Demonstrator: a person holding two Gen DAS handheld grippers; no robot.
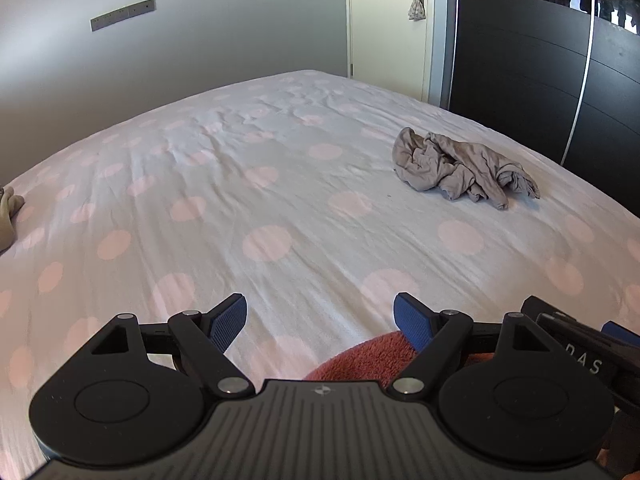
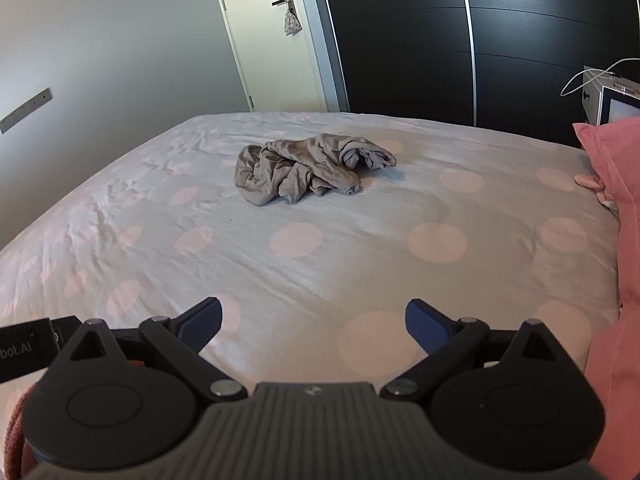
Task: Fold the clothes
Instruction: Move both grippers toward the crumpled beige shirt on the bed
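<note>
A crumpled grey garment (image 1: 464, 170) lies in a heap on the dotted bed sheet (image 1: 240, 184), far right in the left wrist view and centre far in the right wrist view (image 2: 312, 168). My left gripper (image 1: 320, 322) is open and empty, low over the near part of the bed. My right gripper (image 2: 312, 322) is open and empty, also near the front edge, well short of the garment. The right gripper's body (image 1: 580, 344) shows at the right edge of the left wrist view.
A reddish terry cloth (image 1: 368, 356) lies under my left gripper. A pink pillow (image 2: 612, 208) lies along the bed's right side. A beige cloth (image 1: 8, 212) sits at the left edge. A dark wardrobe (image 2: 440, 40) and a door (image 2: 272, 40) stand beyond the bed.
</note>
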